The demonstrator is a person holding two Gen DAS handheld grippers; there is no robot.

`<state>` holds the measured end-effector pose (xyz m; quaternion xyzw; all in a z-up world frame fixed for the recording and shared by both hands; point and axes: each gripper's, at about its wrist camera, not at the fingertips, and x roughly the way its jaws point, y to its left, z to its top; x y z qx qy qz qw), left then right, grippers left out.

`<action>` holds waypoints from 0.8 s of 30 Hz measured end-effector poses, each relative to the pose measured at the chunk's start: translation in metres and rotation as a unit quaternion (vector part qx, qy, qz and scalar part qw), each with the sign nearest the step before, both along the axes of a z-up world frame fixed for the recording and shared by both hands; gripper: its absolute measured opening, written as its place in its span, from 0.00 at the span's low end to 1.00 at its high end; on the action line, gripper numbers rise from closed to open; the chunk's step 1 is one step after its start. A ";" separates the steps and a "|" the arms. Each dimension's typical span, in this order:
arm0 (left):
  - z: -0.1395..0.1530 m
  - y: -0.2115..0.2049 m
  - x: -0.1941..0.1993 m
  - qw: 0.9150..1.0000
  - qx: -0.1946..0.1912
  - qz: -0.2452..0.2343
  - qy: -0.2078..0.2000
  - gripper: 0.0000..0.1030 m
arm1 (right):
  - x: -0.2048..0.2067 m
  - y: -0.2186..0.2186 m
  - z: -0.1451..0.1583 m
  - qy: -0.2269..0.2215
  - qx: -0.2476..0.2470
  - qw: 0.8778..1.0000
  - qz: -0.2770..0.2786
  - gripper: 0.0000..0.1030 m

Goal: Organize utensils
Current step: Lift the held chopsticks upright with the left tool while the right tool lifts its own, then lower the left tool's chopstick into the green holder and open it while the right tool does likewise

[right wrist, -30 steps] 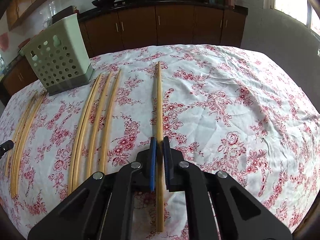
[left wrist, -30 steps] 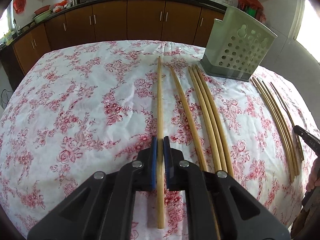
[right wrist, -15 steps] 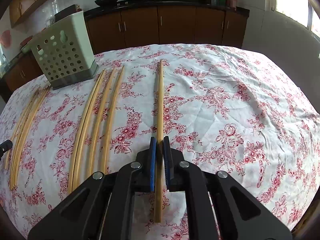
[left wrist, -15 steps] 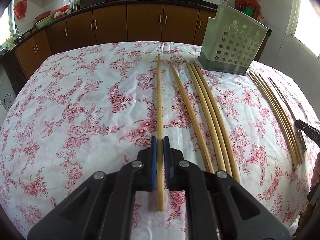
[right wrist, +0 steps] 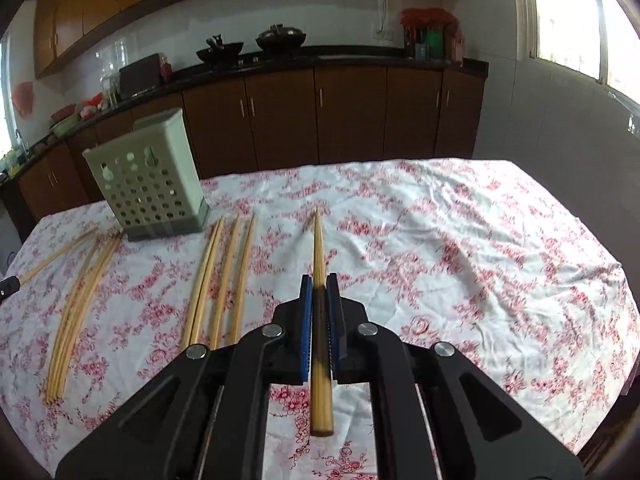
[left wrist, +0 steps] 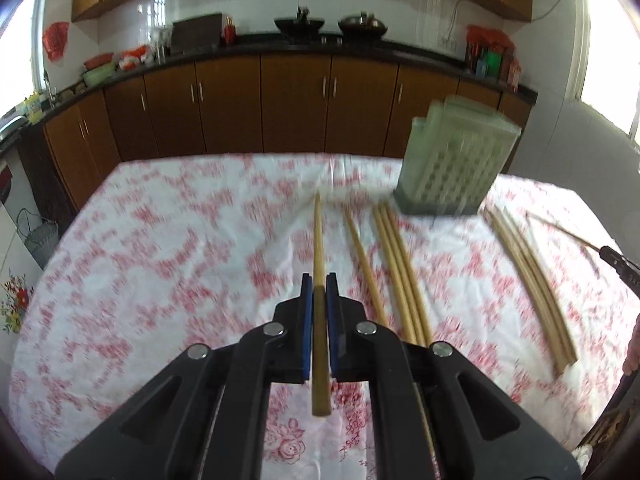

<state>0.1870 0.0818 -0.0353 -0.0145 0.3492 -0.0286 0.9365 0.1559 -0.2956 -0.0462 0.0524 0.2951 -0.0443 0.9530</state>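
- Left tongs (left wrist: 319, 285): matte black plastic body that spreads into two broad arms toward the camera, each with a triangular cut-out
- Four round silver screw heads sit across the top of the left frame, two on each side
- Both left fingers (left wrist: 306, 312) carry a flat bright-blue pad on the inner face
- Right tongs (right wrist: 319, 285): same black frame, same four silver screws
- Right pads (right wrist: 306, 320) are blue with fine ridges along the edge
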 end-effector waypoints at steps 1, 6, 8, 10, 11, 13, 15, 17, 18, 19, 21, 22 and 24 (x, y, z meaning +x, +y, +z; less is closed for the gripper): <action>0.012 0.002 -0.001 1.000 -0.003 0.004 -0.017 0.08 | -0.002 -0.001 0.008 -0.013 0.001 1.000 -0.002 0.08; 0.061 0.011 -0.001 0.996 -0.016 0.026 -0.081 0.08 | -0.002 -0.002 0.041 -0.068 0.000 0.998 0.000 0.08; 0.076 0.012 0.004 0.995 -0.012 0.031 -0.096 0.08 | 0.002 -0.001 0.051 -0.081 -0.006 0.997 0.002 0.08; 0.085 0.012 0.011 0.994 -0.008 0.033 -0.103 0.08 | 0.007 -0.001 0.057 -0.088 -0.005 0.996 0.004 0.08; 0.087 0.012 0.013 0.994 -0.006 0.033 -0.106 0.08 | 0.010 -0.001 0.061 -0.092 -0.003 0.996 0.005 0.08; 0.095 0.013 0.020 0.993 0.003 0.038 -0.112 0.08 | 0.017 -0.001 0.073 -0.102 -0.003 0.995 0.005 0.08; 0.109 0.014 0.027 0.992 0.000 0.042 -0.117 0.08 | 0.021 0.000 0.092 -0.120 0.000 0.993 0.008 0.08; 0.123 0.013 0.028 0.991 -0.007 0.041 -0.127 0.08 | 0.022 0.005 0.119 -0.153 0.004 0.988 0.013 0.08; 0.136 0.010 0.030 0.990 -0.015 0.035 -0.137 0.08 | 0.021 0.007 0.137 -0.176 0.012 0.984 0.018 0.08; 0.147 0.007 0.030 0.988 -0.021 0.030 -0.148 0.08 | 0.019 0.008 0.149 -0.194 0.020 0.980 0.023 0.08; 0.170 -0.001 0.028 0.985 -0.033 0.015 -0.170 0.08 | 0.018 0.015 0.176 -0.233 0.041 0.971 0.036 0.08; 0.180 -0.007 0.028 0.983 -0.042 0.007 -0.180 0.08 | 0.018 0.019 0.185 -0.248 0.049 0.967 0.043 0.08; 0.198 -0.019 0.029 0.979 -0.065 -0.012 -0.195 0.08 | 0.022 0.030 0.196 -0.265 0.066 0.960 0.062 0.08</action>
